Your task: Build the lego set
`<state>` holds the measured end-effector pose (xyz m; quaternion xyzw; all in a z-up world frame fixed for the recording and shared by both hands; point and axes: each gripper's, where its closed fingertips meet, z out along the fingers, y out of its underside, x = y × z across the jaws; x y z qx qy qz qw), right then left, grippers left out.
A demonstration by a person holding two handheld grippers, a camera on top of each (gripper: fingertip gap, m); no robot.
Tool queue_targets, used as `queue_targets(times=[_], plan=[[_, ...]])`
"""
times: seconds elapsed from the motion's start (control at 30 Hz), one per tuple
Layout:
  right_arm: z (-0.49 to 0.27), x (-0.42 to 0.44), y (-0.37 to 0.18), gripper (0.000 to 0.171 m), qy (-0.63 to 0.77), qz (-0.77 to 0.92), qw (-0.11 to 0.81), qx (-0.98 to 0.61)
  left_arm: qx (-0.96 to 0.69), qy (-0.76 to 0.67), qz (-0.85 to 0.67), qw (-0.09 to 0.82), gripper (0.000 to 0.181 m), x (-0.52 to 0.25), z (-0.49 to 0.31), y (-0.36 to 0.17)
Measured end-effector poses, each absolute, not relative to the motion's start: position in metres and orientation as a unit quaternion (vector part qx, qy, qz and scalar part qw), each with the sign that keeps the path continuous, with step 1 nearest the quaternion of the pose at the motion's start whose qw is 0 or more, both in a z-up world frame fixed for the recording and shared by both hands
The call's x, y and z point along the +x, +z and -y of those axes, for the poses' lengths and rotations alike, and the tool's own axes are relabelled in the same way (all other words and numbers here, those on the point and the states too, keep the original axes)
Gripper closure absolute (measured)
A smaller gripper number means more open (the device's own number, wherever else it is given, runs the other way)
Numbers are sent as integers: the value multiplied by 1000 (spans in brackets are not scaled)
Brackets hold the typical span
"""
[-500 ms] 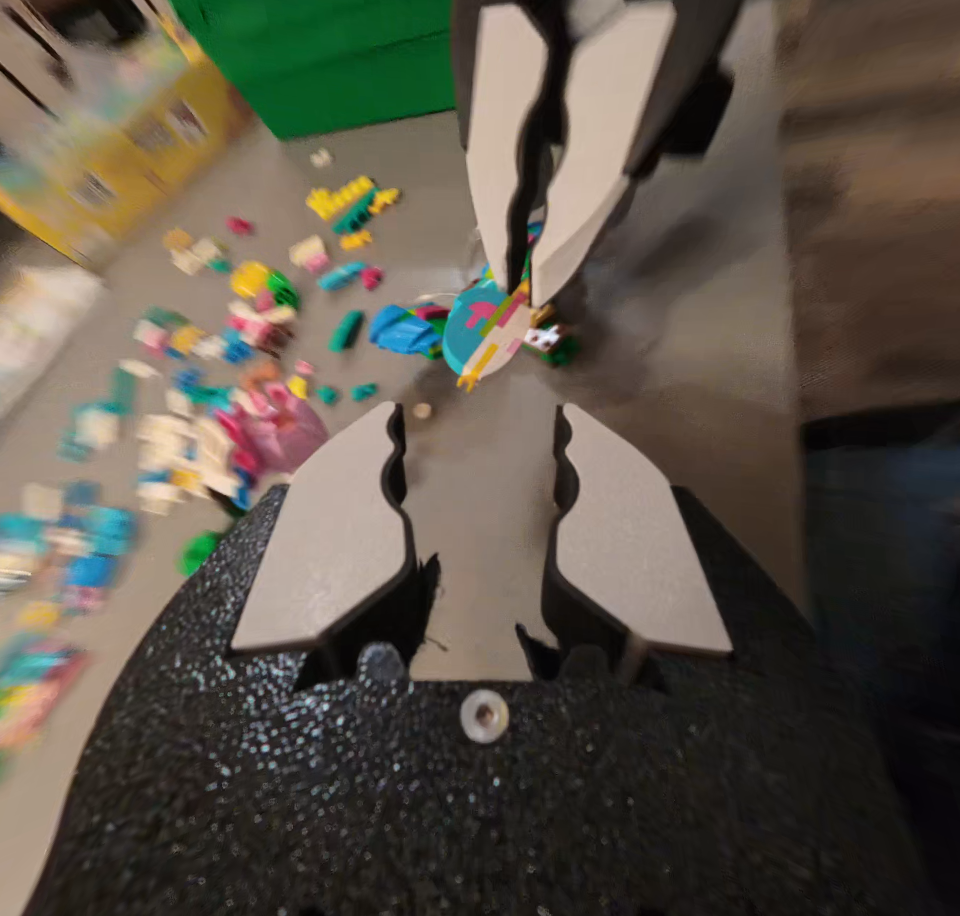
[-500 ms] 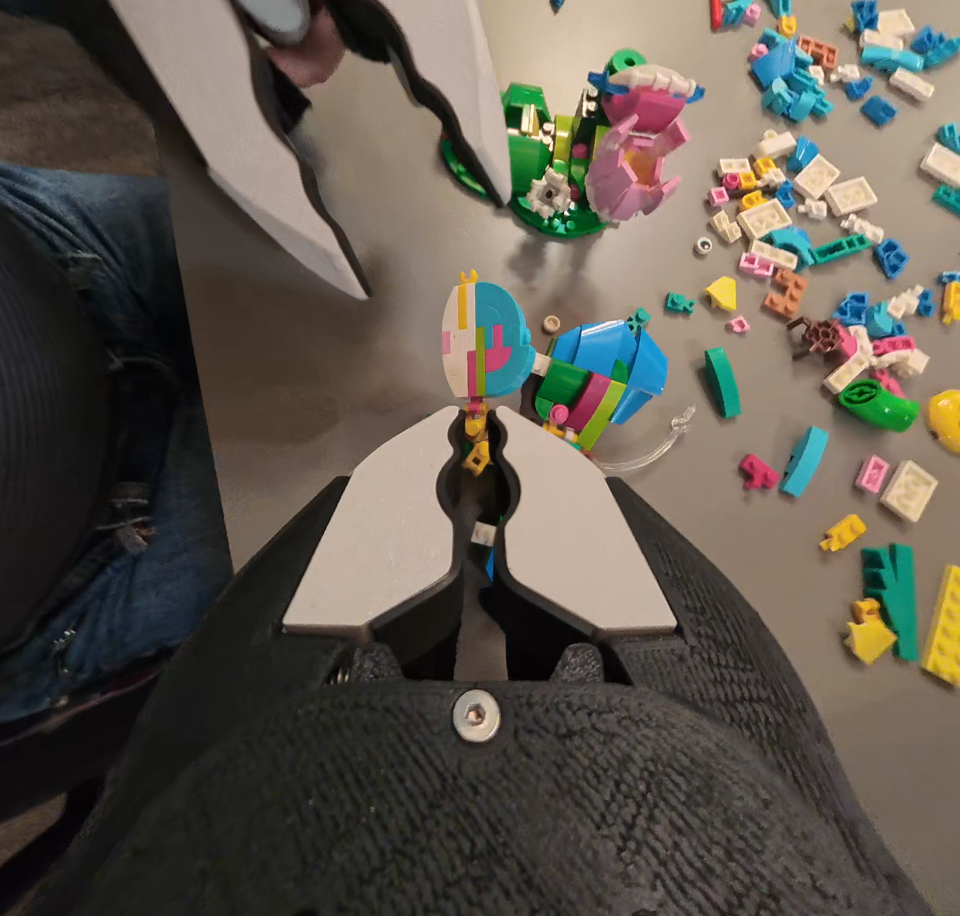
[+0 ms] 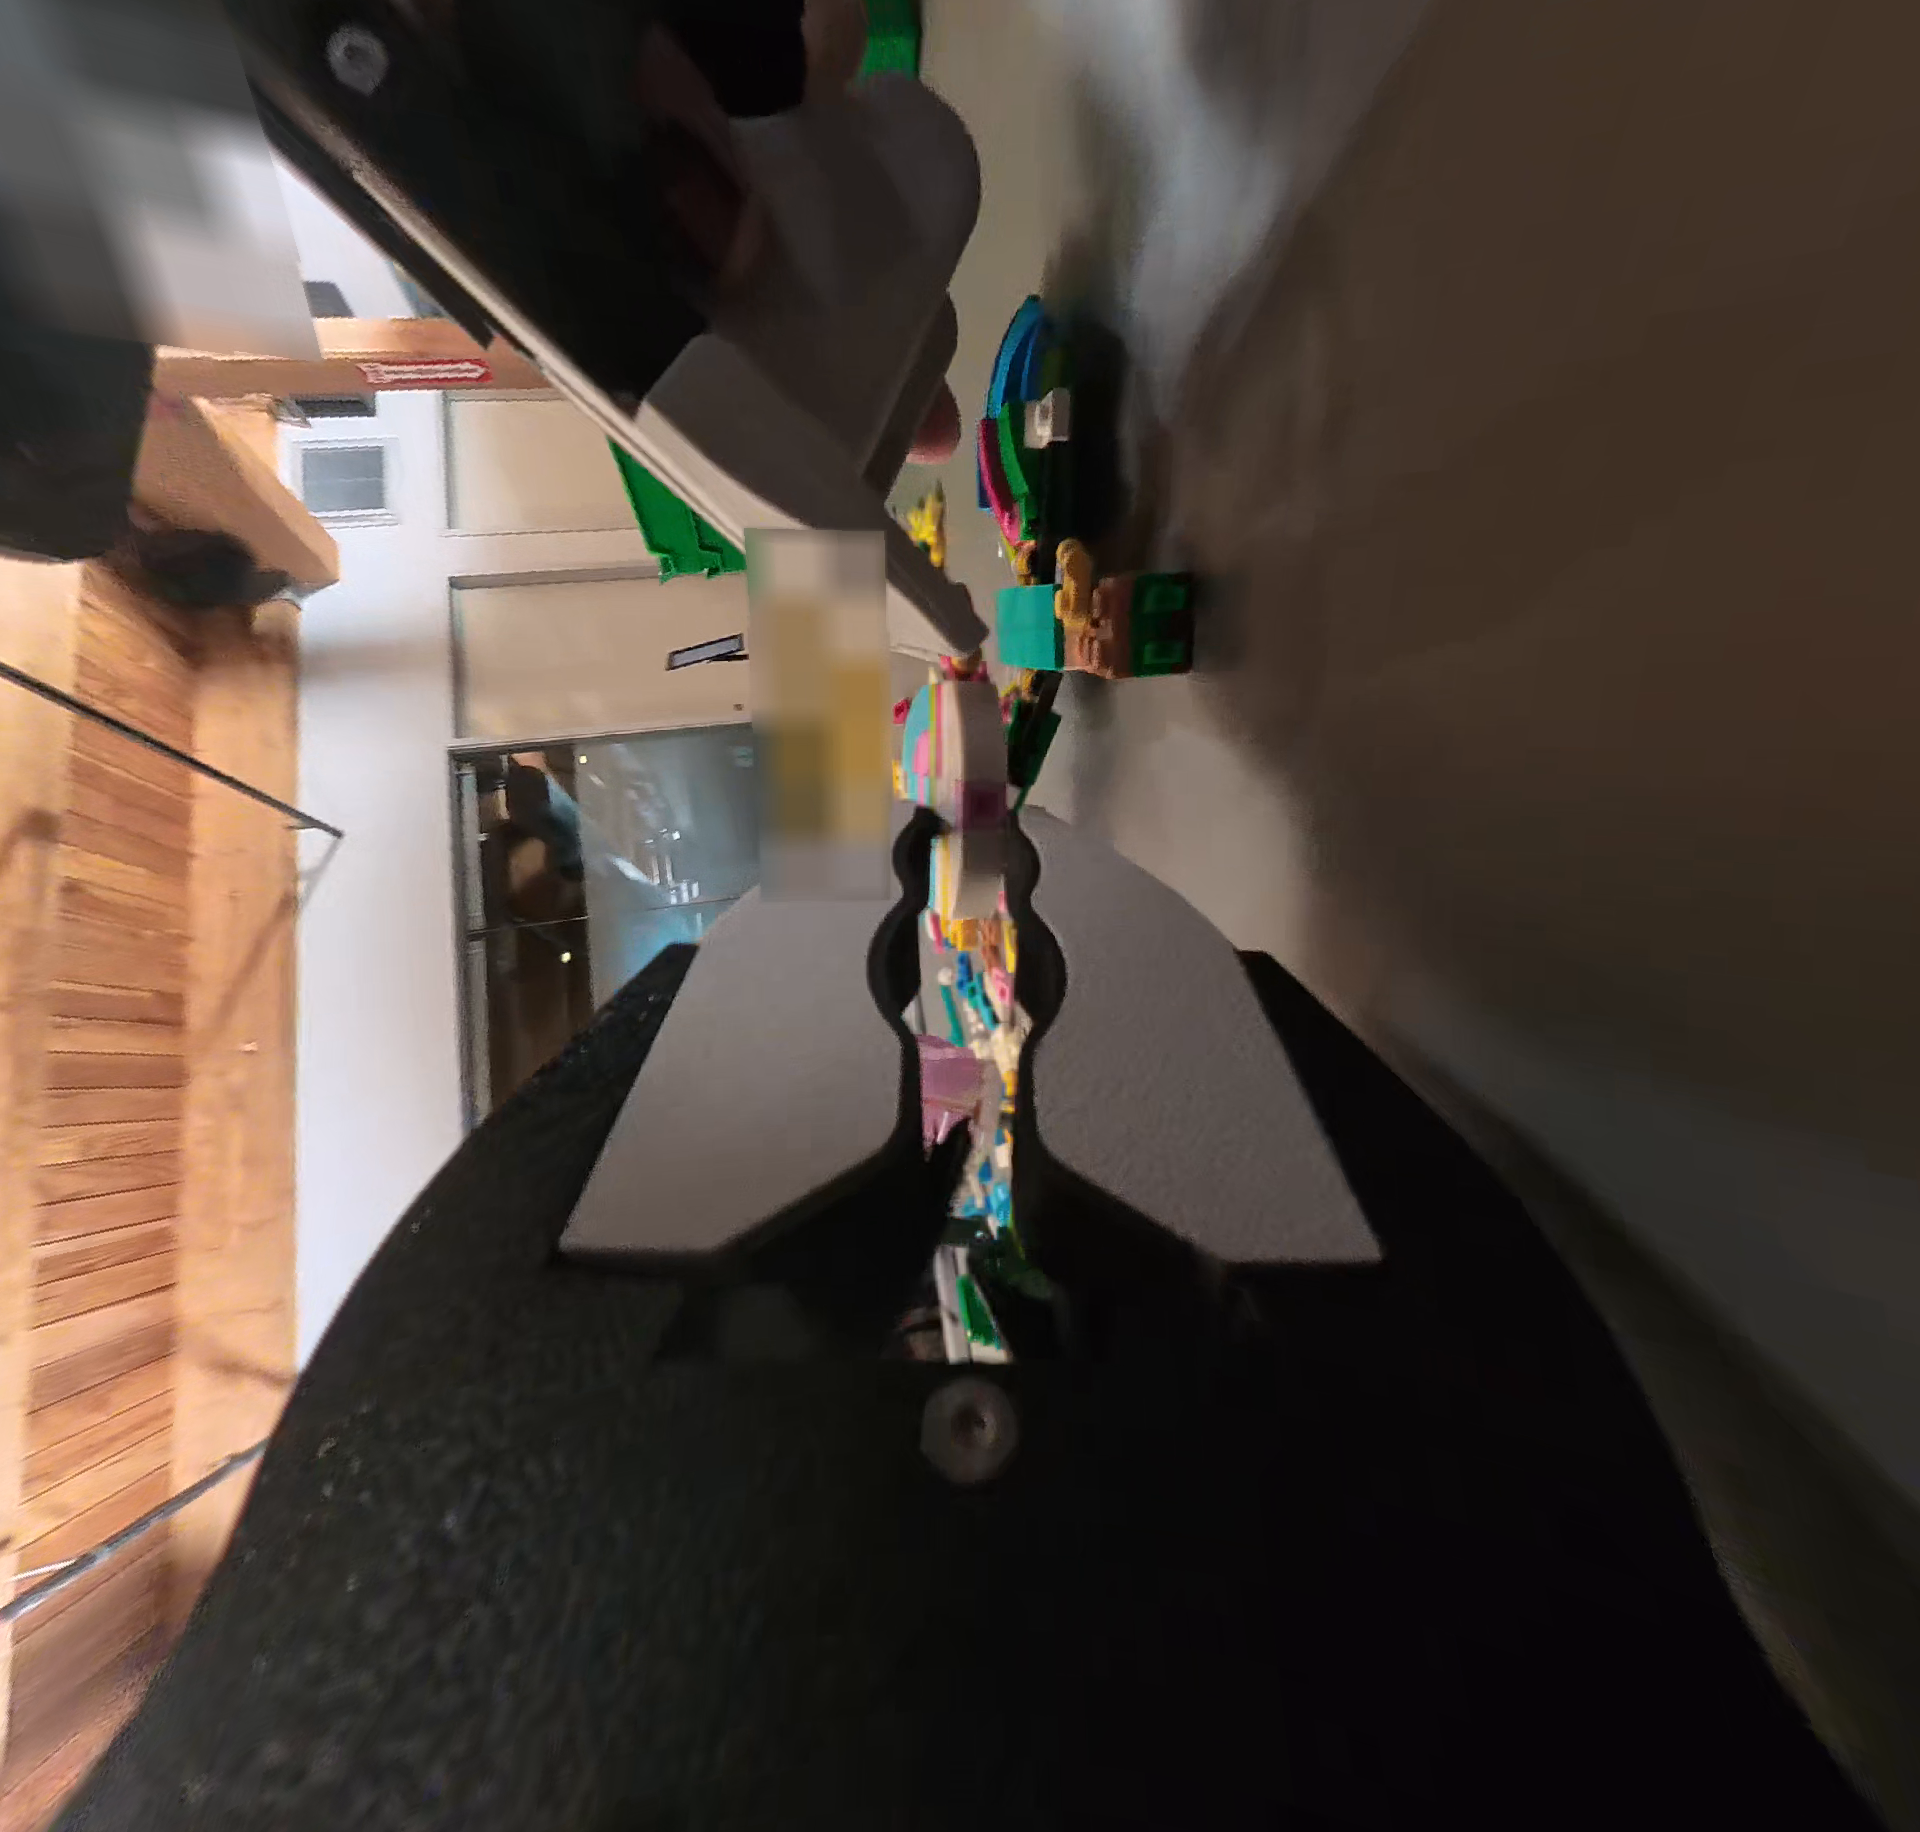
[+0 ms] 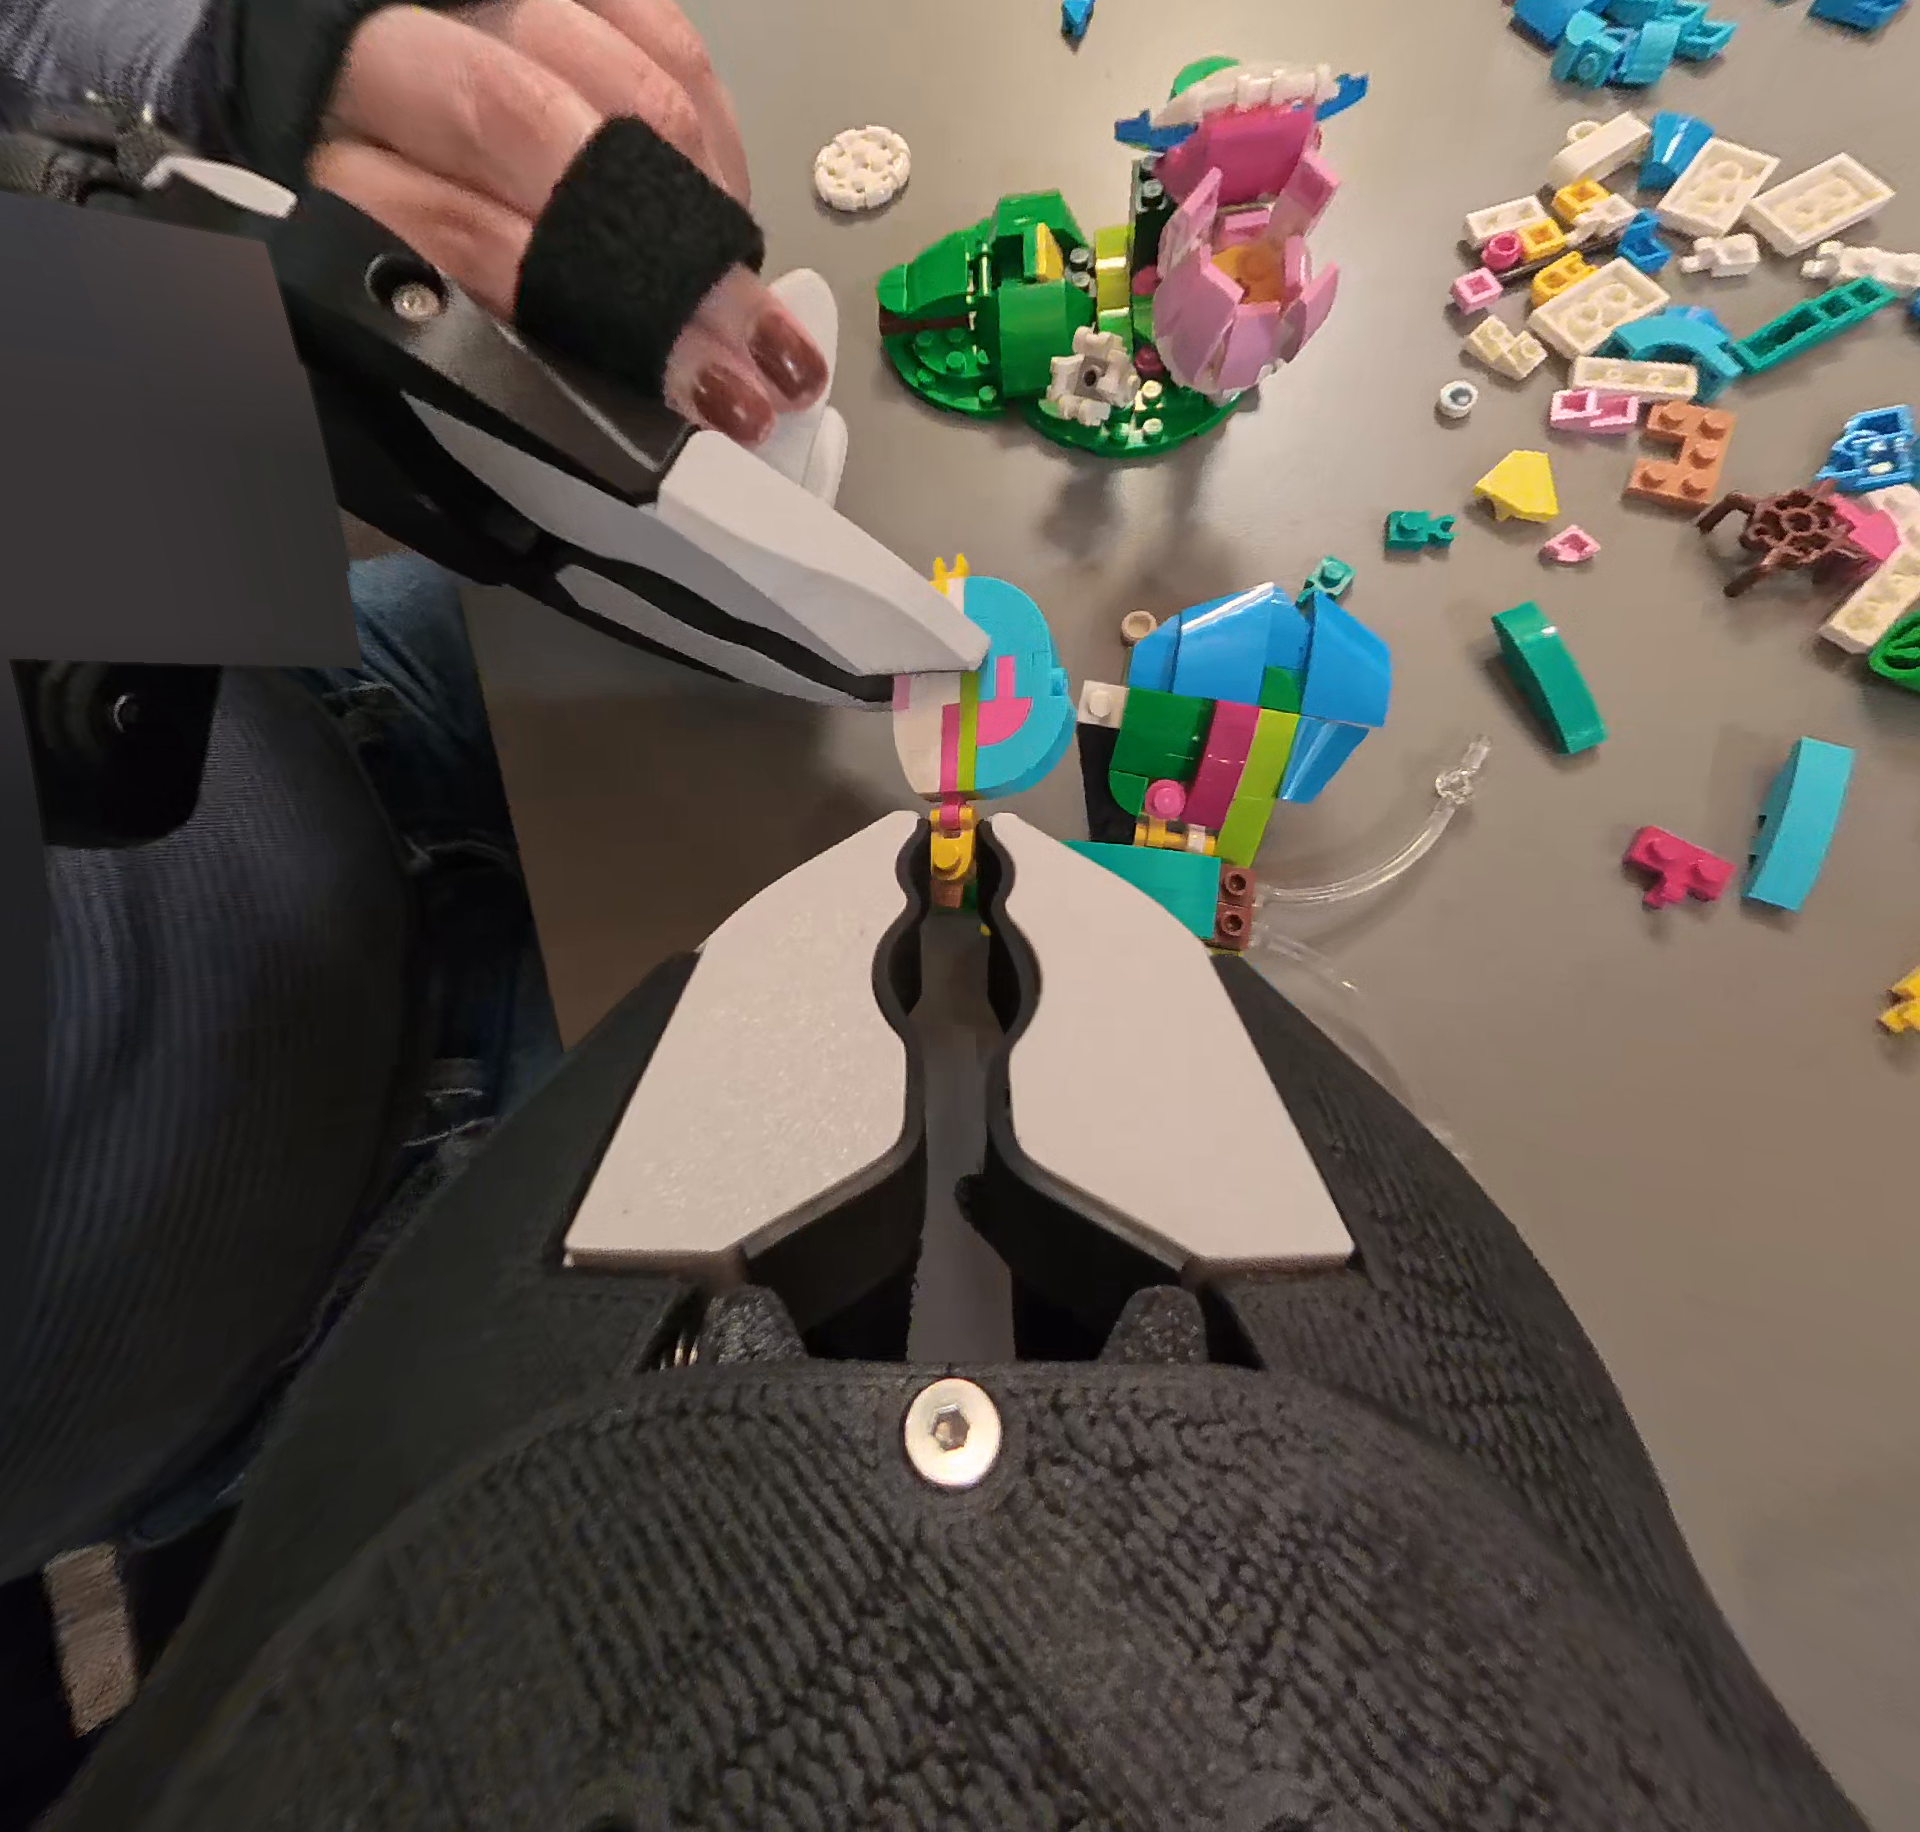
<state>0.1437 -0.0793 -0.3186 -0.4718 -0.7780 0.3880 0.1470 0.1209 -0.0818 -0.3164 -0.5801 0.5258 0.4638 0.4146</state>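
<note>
Right tongs (image 4: 954,832) are clamped on the yellow stalk under the round blue-and-white lego head (image 4: 982,707), held upright above the grey bench (image 4: 727,826). Left tongs (image 4: 925,676) slant in from the side, rolled over, nipping the head's white edge; a gloved hand (image 4: 520,161) grips them.

Table (image 4: 644,795): bears everything.
Flower model (image 4: 1122,296): far middle.
Round piece (image 4: 987,702): near edge, left of bird body (image 4: 1236,712).
Loose bricks (image 4: 1621,255): scattered right.
Round plate (image 4: 861,168): left of flower model.
</note>
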Motion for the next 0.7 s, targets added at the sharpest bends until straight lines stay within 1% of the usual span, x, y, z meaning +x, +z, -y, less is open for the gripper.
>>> queue_targets(times=[0.03,0.1,0.23,0.37,0.43,0.7], plan=[[78,143,-317,164,387,777,161,-469,-579,470,-522,414,170,120,81,-316],[76,144,-314,164,377,786,204,-445,-600,450,-512,418,173,121,81,-318],[74,153,-315,145,311,829,289,-365,-647,419,-483,416,173,116,80,-323],[76,156,-324,139,247,856,339,-303,-654,426,-476,405,173,113,78,-324],[73,156,-328,138,227,860,350,-293,-645,437,-481,402,173,113,79,-324],[74,154,-333,137,221,867,345,-284,-622,473,-498,375,173,104,86,-329]])
